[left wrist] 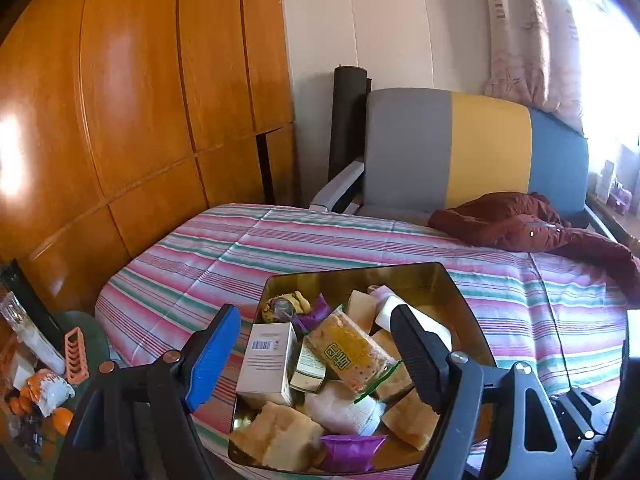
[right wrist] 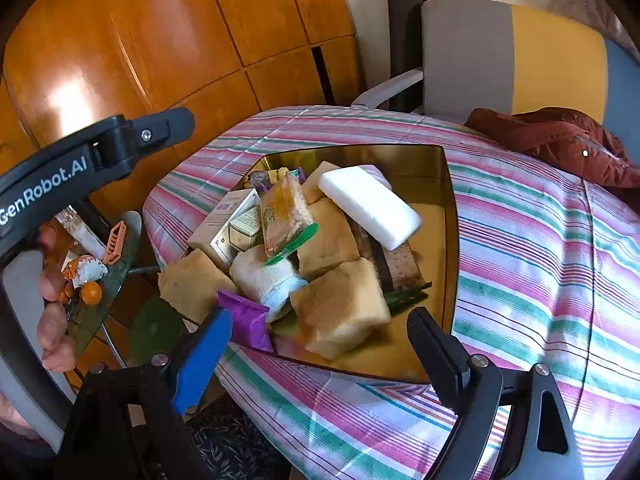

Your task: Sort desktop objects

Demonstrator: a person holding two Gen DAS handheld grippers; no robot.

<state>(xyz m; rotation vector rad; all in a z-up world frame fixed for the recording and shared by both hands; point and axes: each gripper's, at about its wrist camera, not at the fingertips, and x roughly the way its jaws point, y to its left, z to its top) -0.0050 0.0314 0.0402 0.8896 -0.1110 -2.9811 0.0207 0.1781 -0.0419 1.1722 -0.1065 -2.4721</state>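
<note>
Hovering with both jaws apart, empty — left gripper [left wrist: 316,354], right gripper [right wrist: 320,354] — gold tin [right wrist: 450,240] just ahead, crammed.

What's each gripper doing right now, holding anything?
Left gripper: open, holding nothing, above the gold tin.
Right gripper: open, holding nothing, over the tin's near edge.

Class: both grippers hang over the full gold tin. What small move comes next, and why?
Probably lower the right gripper onto the white block: it lies on top of the pile in the tin, unobstructed, and both the right and the left gripper look open and empty.
</note>
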